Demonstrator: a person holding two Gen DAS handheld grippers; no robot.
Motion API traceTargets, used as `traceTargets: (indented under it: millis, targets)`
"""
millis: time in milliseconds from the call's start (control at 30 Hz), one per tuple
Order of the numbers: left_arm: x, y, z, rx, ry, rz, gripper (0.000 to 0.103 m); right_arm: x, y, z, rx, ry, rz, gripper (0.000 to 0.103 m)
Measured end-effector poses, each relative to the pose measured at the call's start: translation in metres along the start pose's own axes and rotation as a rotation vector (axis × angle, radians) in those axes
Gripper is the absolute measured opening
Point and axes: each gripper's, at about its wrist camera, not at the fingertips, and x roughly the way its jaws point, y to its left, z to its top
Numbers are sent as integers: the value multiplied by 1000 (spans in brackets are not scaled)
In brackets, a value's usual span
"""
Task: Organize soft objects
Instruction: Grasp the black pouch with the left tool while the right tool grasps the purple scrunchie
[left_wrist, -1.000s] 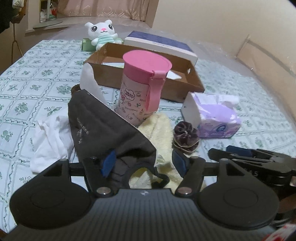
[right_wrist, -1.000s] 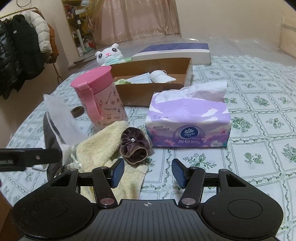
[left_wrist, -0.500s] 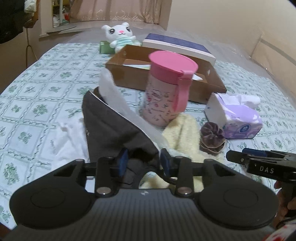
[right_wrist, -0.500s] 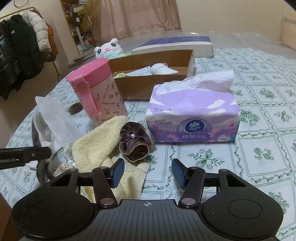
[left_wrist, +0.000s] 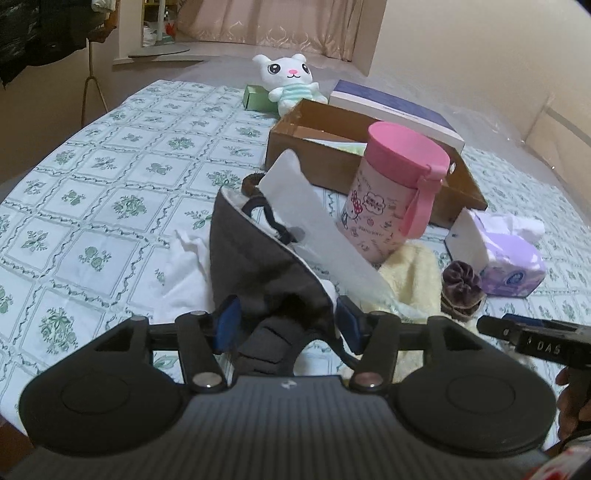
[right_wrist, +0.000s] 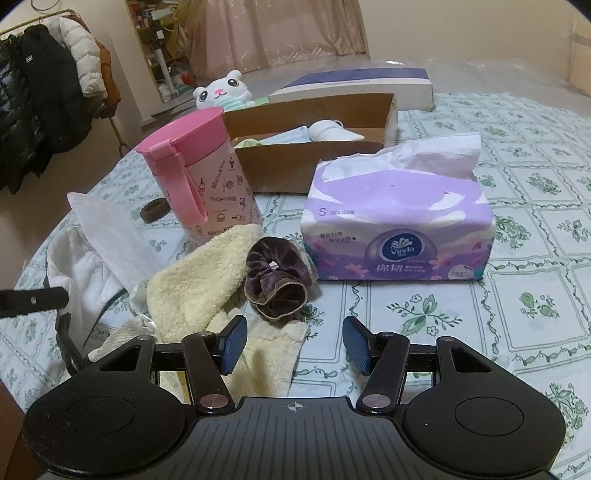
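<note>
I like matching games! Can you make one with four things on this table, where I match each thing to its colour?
Things:
1. cup lid
2. scrunchie
3. towel
4. toy bear

Colours:
A. pale yellow
B. white with a striped shirt
C. pink
D. dark purple

Right pairs: 1-C, 2-D, 3-A, 4-B

Right gripper (right_wrist: 291, 343) open above yellow towel (right_wrist: 199, 291) edge. Purple scrunchie (right_wrist: 275, 278) just ahead, touching towel, beside tissue pack (right_wrist: 395, 229). Pink cup (right_wrist: 201, 184) upright before cardboard box (right_wrist: 295, 166).
</note>
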Motion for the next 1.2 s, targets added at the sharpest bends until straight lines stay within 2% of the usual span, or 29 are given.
traceTargets:
  millis: [67, 133, 200, 233, 300, 367, 500, 633, 667, 700, 767, 833, 900, 967, 1033, 1133, 1167, 1200]
  targets:
    - [5, -1, 2, 10, -5, 8, 54, 2, 1, 2, -6, -1, 3, 58]
    - [10, -1, 3, 17, -4, 9, 47, 5, 3, 4, -10, -4, 11, 58]
    - [17, 0, 3, 16, 5, 17, 33, 7, 6, 6, -17, -12, 15, 58]
    - [19, 0, 3, 21, 7, 23, 30, 9, 7, 8, -21, -16, 18, 58]
    - [24, 1, 3, 29, 15, 32, 14, 13, 10, 10, -28, -20, 23, 58]
    - [26, 4, 2, 21, 19, 29, 9, 17, 12, 13, -37, -24, 23, 58]
    - [27, 7, 1, 18, 22, 30, 10, 27, 16, 18, -49, -39, 22, 58]
    - [25, 10, 0, 17, 20, 30, 18, 41, 17, 18, -63, -27, -18, 57]
    - [24, 11, 0, 19, 19, 34, 26, 43, 17, 18, -65, -29, -23, 45]
    - [23, 11, -1, 20, 21, 43, 39, 45, 18, 17, -71, -33, -33, 34]
    - [20, 14, -2, 17, 10, 60, 47, 47, 20, 15, -101, -34, -45, 29]
    - [18, 17, -3, 13, 3, 66, 51, 44, 23, 13, -139, -52, -54, 26]
    - [18, 22, -3, 6, -4, 70, 64, 42, 26, 12, -173, -63, -64, 24]
    - [19, 25, -2, 4, -17, 77, 65, 39, 27, 11, -183, -73, -68, 24]
    - [22, 29, 0, -3, -16, 68, 71, 37, 26, 11, -178, -78, -64, 24]
    - [29, 31, -1, -7, -10, 58, 70, 34, 24, 12, -169, -80, -62, 24]
    - [31, 29, -2, 6, -10, 57, 65, 33, 24, 12, -167, -79, -61, 24]
    - [33, 28, -2, 20, -14, 57, 55, 32, 24, 12, -167, -78, -62, 24]
